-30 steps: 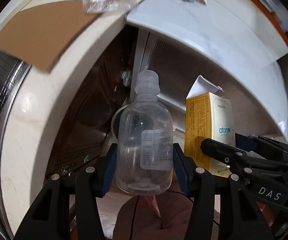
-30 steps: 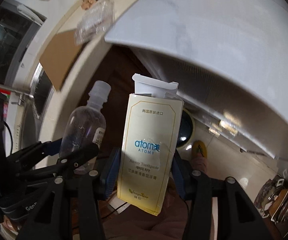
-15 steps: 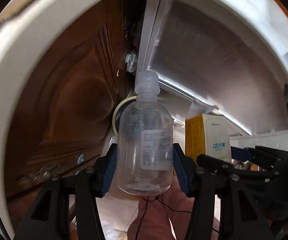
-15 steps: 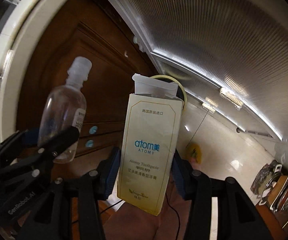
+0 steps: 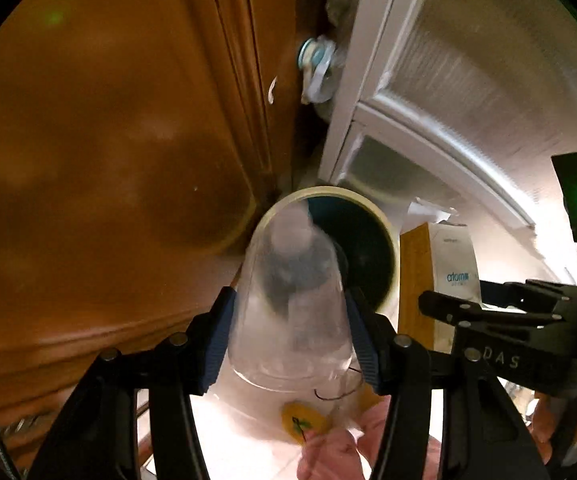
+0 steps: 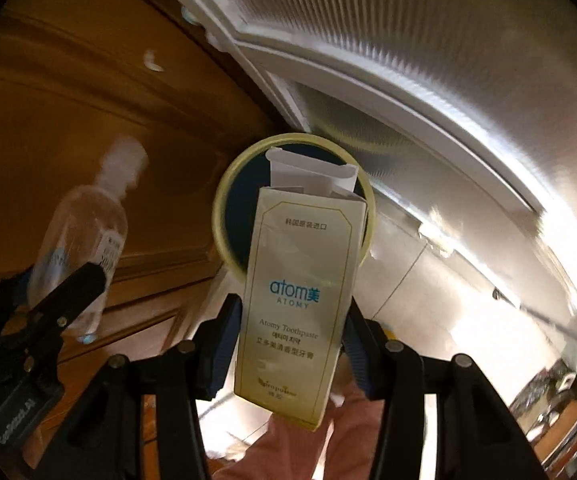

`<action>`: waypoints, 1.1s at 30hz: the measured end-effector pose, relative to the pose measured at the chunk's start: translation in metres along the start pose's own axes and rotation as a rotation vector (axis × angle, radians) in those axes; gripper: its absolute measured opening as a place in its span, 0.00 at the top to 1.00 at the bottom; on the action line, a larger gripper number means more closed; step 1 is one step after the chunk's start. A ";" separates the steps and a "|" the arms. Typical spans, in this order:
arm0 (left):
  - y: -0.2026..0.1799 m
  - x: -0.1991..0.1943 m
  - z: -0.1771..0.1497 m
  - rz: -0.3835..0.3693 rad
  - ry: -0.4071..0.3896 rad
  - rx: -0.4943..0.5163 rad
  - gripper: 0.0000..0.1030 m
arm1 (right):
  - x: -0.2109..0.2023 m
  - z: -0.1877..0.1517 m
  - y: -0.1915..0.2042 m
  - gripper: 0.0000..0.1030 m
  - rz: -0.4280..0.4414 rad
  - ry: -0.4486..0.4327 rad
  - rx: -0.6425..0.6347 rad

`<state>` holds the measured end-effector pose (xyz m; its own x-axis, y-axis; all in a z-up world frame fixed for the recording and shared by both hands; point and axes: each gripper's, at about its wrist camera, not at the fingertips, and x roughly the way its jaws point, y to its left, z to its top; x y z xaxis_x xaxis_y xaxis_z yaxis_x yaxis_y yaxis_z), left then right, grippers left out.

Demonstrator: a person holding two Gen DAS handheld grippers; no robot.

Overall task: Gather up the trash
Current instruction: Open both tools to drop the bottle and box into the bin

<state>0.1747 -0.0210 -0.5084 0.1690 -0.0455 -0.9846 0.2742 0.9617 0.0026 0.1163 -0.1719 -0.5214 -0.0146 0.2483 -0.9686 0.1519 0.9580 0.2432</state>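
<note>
Both pieces of trash are in hand and poised over the bin, so the pickup looks done and the drop is what is left. Nothing has been let go yet, as far as these views show.

The left gripper has its jaws closed partway, pinching a clear plastic bottle by its lower body between the 2 blue pads. The bottle points forward and away from the jaws, its cap end blurred and lying over the near rim of the round bin, whose dark mouth opens just ahead and slightly right of the jaws. The bin stands on the floor where a wooden door meets a ribbed glass panel.

The right gripper has its jaws set about as wide, pressed on the 2 sides of a toothpaste box, gripping it near the lower half. The box stands upright between the jaws with its top flap open, and that flap overlaps the bin mouth directly ahead.

From the right view the bottle sits well left of the box; from the left view the box is just right of the bottle.

I judge that each grip needs only to open once its item hangs squarely over the mouth; the bottle, near the rim, could clip the edge.
</note>
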 end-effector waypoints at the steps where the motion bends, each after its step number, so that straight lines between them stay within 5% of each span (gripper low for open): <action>1: 0.000 0.008 0.003 0.003 0.004 -0.001 0.48 | 0.007 0.005 0.001 0.50 0.002 0.001 -0.009; 8: -0.001 0.034 0.007 -0.033 0.021 -0.035 0.36 | 0.024 0.026 0.005 0.48 0.034 -0.015 -0.045; 15: 0.000 0.034 0.004 -0.024 0.025 -0.035 0.35 | 0.013 0.027 0.008 0.41 0.038 -0.025 -0.057; 24: -0.002 0.000 0.002 -0.044 0.006 -0.058 0.35 | -0.002 0.014 0.008 0.41 0.043 -0.026 -0.034; 33: -0.011 -0.073 0.000 -0.045 -0.049 -0.028 0.35 | -0.056 -0.011 0.022 0.41 0.073 -0.036 -0.022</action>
<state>0.1588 -0.0285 -0.4365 0.2037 -0.1013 -0.9738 0.2561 0.9655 -0.0469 0.1097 -0.1627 -0.4615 0.0309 0.3125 -0.9494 0.1293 0.9406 0.3138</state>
